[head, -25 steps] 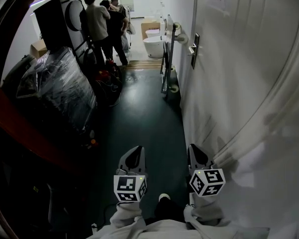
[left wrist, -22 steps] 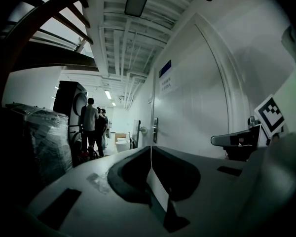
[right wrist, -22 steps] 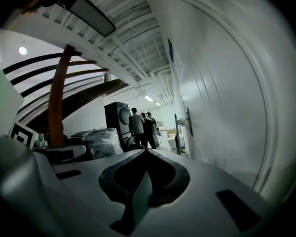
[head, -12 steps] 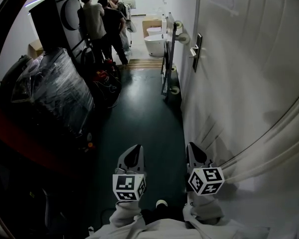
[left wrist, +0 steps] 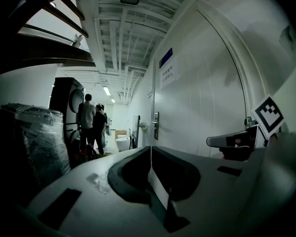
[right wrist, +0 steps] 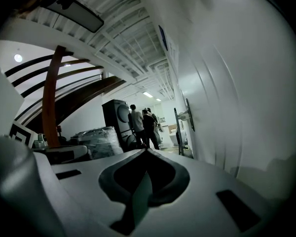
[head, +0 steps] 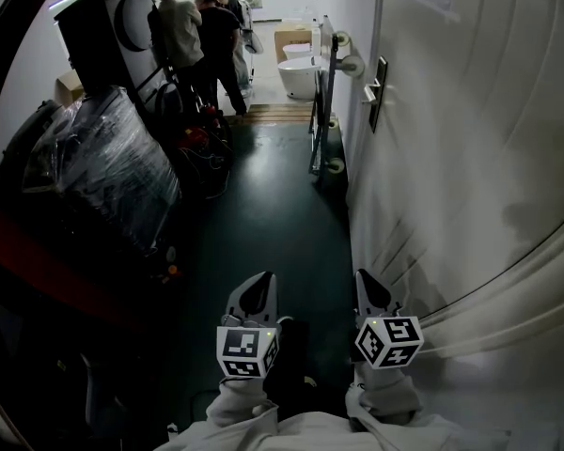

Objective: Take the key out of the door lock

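Note:
The white door (head: 470, 158) runs along the right wall. Its dark lock plate with a lever handle (head: 379, 92) lies far ahead of both grippers. The plate also shows small in the left gripper view (left wrist: 156, 126) and the right gripper view (right wrist: 188, 115). A key cannot be made out at this distance. My left gripper (head: 255, 294) and right gripper (head: 371, 289) are held low and side by side near my body. Both are shut, with nothing between the jaws. The right gripper (left wrist: 232, 141) shows beside the left one in the left gripper view.
Several people (head: 199, 28) stand at the far end of the corridor, near white bathroom fixtures (head: 301, 73). A plastic-wrapped load (head: 103, 172) and a tall black machine (head: 103, 31) line the left side. A metal rack (head: 321, 101) leans by the wall before the door handle. The floor (head: 273, 205) is dark green.
The view has advanced a little down the corridor, and the lock plate has shifted slightly right and up. Both grippers stay shut in the same low position.

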Available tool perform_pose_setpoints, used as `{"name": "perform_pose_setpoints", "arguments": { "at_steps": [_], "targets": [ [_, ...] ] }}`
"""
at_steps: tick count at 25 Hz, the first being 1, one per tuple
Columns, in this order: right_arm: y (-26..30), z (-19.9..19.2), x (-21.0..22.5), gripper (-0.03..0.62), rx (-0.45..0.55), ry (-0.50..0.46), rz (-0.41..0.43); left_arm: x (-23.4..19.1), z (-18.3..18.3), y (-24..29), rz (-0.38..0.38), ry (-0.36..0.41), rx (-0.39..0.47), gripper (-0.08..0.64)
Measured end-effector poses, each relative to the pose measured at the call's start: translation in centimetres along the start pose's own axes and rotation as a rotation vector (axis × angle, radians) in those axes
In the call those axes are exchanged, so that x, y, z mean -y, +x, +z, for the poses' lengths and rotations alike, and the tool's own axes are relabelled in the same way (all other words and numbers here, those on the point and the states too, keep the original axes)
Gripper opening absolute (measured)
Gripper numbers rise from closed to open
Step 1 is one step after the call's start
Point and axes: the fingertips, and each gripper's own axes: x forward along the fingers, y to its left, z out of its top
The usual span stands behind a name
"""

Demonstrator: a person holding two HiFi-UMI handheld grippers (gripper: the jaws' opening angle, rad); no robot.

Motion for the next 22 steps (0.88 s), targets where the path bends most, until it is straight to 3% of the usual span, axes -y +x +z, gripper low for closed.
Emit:
{"name": "perform_pose_setpoints", "arguments": {
  "at_steps": [11, 22],
  "targets": [
    [5.5, 1.3, 1.7, 0.052, 0.009, 0.001, -0.003, -2.6, 0.9, 5.3, 0.002, 0.008, 0.01, 0.017],
    [14.7, 5.4, 5.4, 0.052, 0.027, -0.009, -0.077, -7.2, 4.0, 16.2, -0.053, 0.002, 0.03, 0.017]
  ]
}}
